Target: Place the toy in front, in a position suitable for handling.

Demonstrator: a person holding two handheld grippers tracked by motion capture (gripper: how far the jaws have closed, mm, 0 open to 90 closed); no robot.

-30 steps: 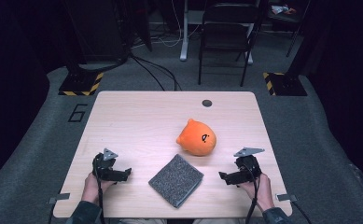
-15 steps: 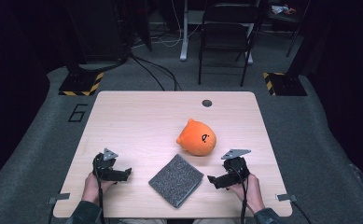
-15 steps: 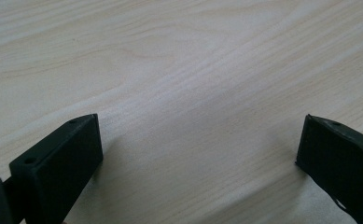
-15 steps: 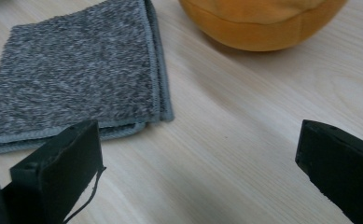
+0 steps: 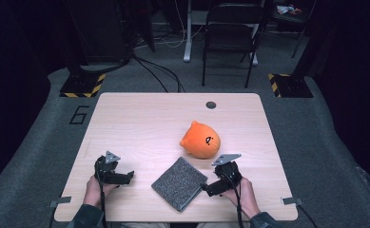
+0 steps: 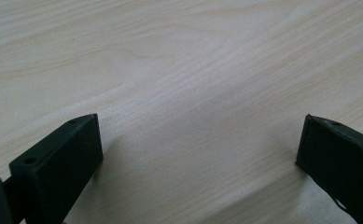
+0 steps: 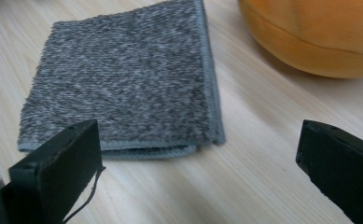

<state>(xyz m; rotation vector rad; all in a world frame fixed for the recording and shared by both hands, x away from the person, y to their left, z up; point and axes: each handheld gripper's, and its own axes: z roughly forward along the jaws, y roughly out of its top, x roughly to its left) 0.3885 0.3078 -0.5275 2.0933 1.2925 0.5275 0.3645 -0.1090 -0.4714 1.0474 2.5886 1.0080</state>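
A folded grey towel point(image 5: 181, 183) lies near the table's front edge, midway between my hands. In the right gripper view the grey towel point(image 7: 123, 79) sits just ahead of the jaws. An orange plush toy point(image 5: 200, 139) with a small face rests behind the towel; the same orange plush point(image 7: 319, 32) fills that view's top right. My right gripper point(image 5: 208, 186) is open, low over the wood, close to the towel's right corner. My left gripper point(image 5: 124, 177) stands open over bare wood at the front left, its jaws wide apart above the tabletop point(image 6: 184, 93).
The light wooden table point(image 5: 140, 123) has a small dark round cap point(image 5: 211, 104) near its far edge. Beyond it stand a black chair point(image 5: 230, 38), cables on the grey floor, and hazard-striped base plates point(image 5: 82, 85) to the left and right.
My right gripper has slid left across the table toward the towel's right corner. The left gripper, the towel and the plush have stayed put.
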